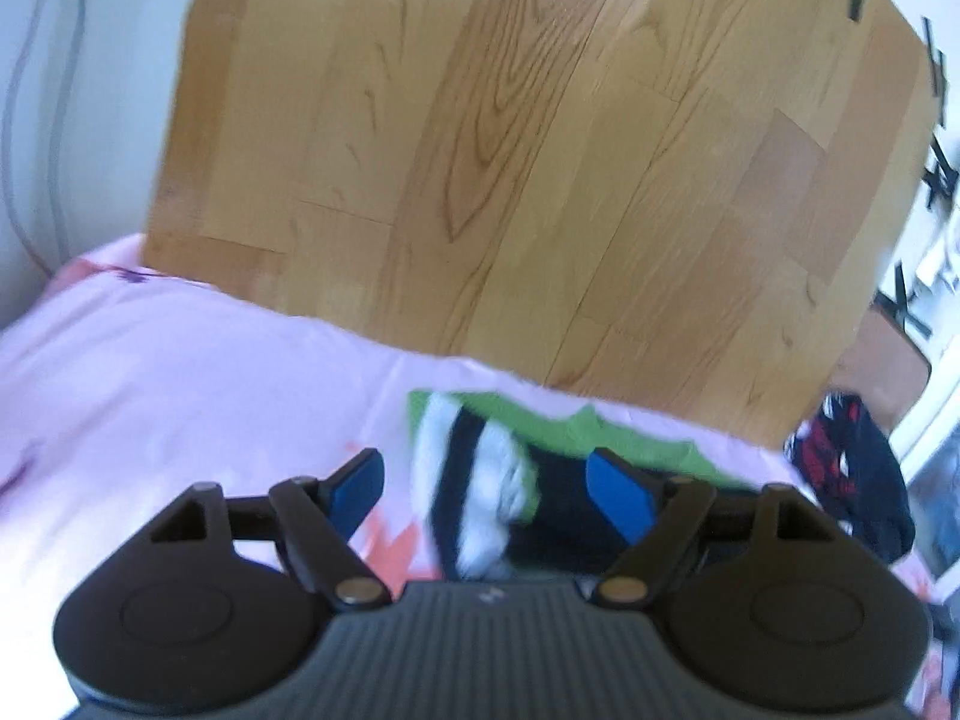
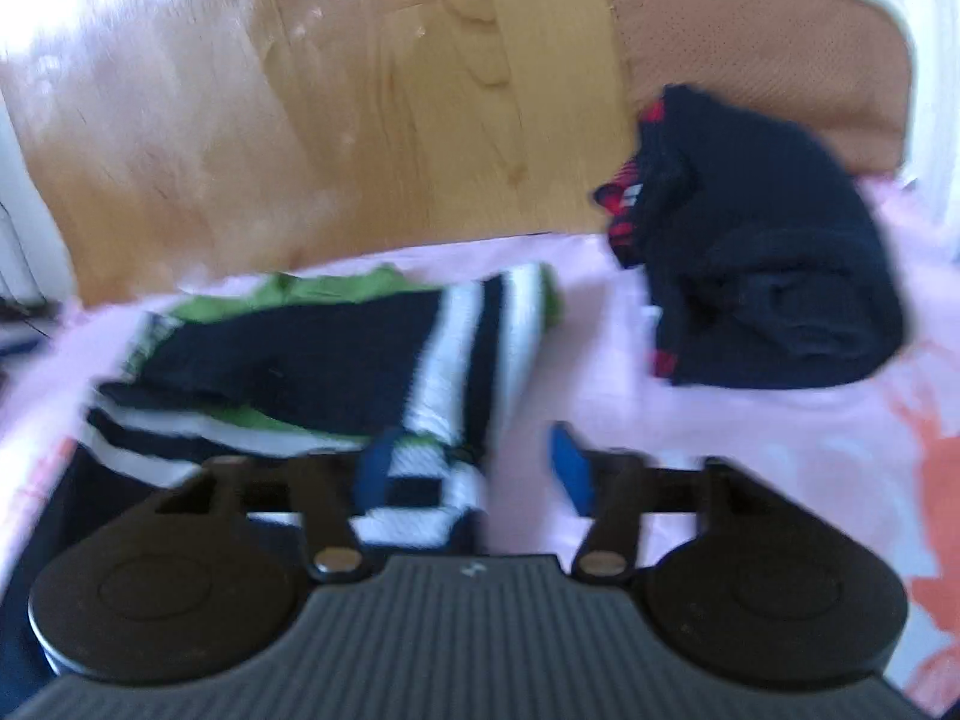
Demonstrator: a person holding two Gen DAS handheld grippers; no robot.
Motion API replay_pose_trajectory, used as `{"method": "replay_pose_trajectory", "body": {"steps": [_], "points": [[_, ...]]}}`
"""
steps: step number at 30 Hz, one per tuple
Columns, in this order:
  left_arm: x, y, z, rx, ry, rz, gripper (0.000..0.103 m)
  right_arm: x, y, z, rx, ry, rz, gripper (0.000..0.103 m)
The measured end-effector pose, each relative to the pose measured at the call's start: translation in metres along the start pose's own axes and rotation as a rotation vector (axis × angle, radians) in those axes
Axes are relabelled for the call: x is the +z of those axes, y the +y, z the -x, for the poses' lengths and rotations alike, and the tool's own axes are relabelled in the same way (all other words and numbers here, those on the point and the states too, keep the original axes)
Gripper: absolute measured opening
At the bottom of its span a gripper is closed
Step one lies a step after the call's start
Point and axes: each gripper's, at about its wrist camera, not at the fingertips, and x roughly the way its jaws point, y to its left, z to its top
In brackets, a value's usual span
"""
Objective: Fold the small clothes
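Note:
A small navy, white and green striped garment [image 2: 336, 360] lies crumpled on the pink sheet [image 2: 600, 372] near the bed's edge. It also shows in the left wrist view [image 1: 480, 480]. My left gripper [image 1: 489, 489] is open, its blue fingers on either side of the garment's striped end, just above it. My right gripper [image 2: 474, 468] is open, with the garment's near striped corner between its fingers. Both views are blurred.
A folded navy and red garment [image 2: 774, 264] lies on the sheet to the right, also in the left wrist view [image 1: 852, 480]. Wooden floor [image 1: 510, 150] lies beyond the bed edge. An orange-brown chair seat [image 2: 750, 30] stands at the back right.

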Motion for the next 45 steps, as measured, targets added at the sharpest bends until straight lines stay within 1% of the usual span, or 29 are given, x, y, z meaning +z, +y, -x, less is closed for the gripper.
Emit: {"method": "replay_pose_trajectory", "body": {"steps": [1,2,3,5,7,9,13,16,19,20,21,22,23,24,25,26,27,28,29,30,32,35,36,37,38,39,41,43,45], "points": [[-0.007,0.001,0.015,0.021,-0.002,-0.018,0.077,0.0,-0.009,-0.003,-0.08,0.011,-0.048,0.011],[-0.017,0.004,0.033,0.04,-0.01,-0.04,0.077,0.0,-0.015,-0.001,-0.109,-0.001,-0.096,0.013],[-0.028,0.007,0.05,0.05,-0.018,-0.056,0.077,0.001,-0.018,0.008,-0.089,-0.033,-0.134,0.014],[-0.054,0.011,0.081,0.062,-0.006,-0.075,0.077,0.005,-0.003,0.031,0.031,-0.102,-0.126,0.019],[-0.082,0.011,0.105,0.078,0.028,-0.095,0.076,0.009,0.035,0.05,0.144,-0.127,-0.01,0.04],[-0.108,0.009,0.125,0.083,0.059,-0.112,0.074,0.005,0.077,0.063,0.258,-0.132,0.108,0.043],[-0.153,-0.001,0.153,0.092,0.128,-0.142,0.073,-0.02,0.163,0.076,0.56,-0.038,0.285,0.043],[-0.175,-0.008,0.159,0.112,0.178,-0.166,0.068,-0.049,0.214,0.076,0.705,0.072,0.38,0.044],[-0.195,-0.012,0.158,0.084,0.24,-0.166,0.047,-0.069,0.246,0.069,0.74,0.137,0.441,0.044],[-0.201,-0.017,0.161,0.098,0.216,-0.191,0.041,-0.074,0.253,0.067,0.749,0.159,0.449,0.045],[-0.205,-0.021,0.162,0.104,0.206,-0.22,0.03,-0.079,0.26,0.064,0.754,0.18,0.456,0.052],[-0.206,-0.022,0.163,0.1,0.201,-0.231,0.025,-0.086,0.269,0.064,0.745,0.198,0.468,0.06],[-0.207,-0.02,0.165,0.087,0.196,-0.217,0.015,-0.091,0.273,0.063,0.727,0.213,0.478,0.064],[-0.205,-0.017,0.167,0.083,0.188,-0.199,0.012,-0.097,0.277,0.059,0.71,0.234,0.48,0.066],[-0.202,-0.011,0.17,0.067,0.182,-0.171,0.012,-0.102,0.278,0.062,0.701,0.202,0.475,0.063],[-0.199,-0.005,0.177,0.056,0.162,-0.136,0.011,-0.106,0.282,0.065,0.696,0.192,0.498,0.056],[-0.197,-0.001,0.185,0.042,0.14,-0.114,0.011,-0.109,0.287,0.069,0.694,0.184,0.53,0.024],[-0.195,0.003,0.196,0.025,0.118,-0.094,0.011,-0.109,0.292,0.07,0.716,0.21,0.528,0.005],[-0.193,0.007,0.207,0.019,0.096,-0.078,0.011,-0.109,0.295,0.071,0.748,0.244,0.501,0.003],[-0.192,0.01,0.215,0.031,0.08,-0.072,0.011,-0.109,0.297,0.076,0.78,0.258,0.486,0.003],[-0.195,0.016,0.223,0.069,0.081,-0.06,0.011,-0.118,0.31,0.084,0.821,0.232,0.525,0.003],[-0.203,0.023,0.212,0.093,0.161,-0.027,0.012,-0.126,0.317,0.086,0.828,0.204,0.541,0.005],[-0.203,0.022,0.211,0.1,0.168,-0.035,0.012,-0.122,0.313,0.083,0.849,0.23,0.517,0.007],[-0.203,0.022,0.214,0.103,0.151,-0.046,0.013,-0.116,0.308,0.079,0.878,0.271,0.496,0.012],[-0.199,0.022,0.221,0.101,0.118,-0.056,0.018,-0.109,0.299,0.078,0.897,0.296,0.47,0.014],[-0.196,0.023,0.226,0.095,0.091,-0.059,0.028,-0.103,0.286,0.079,0.904,0.287,0.438,0.018],[-0.185,0.023,0.234,0.09,0.025,-0.058,0.04,-0.089,0.256,0.084,0.873,0.217,0.375,0.027],[-0.174,0.022,0.232,0.086,-0.018,-0.053,0.048,-0.077,0.219,0.089,0.817,0.141,0.308,0.042],[-0.163,0.02,0.22,0.077,-0.037,-0.051,0.057,-0.071,0.182,0.093,0.729,0.077,0.248,0.042]]}}
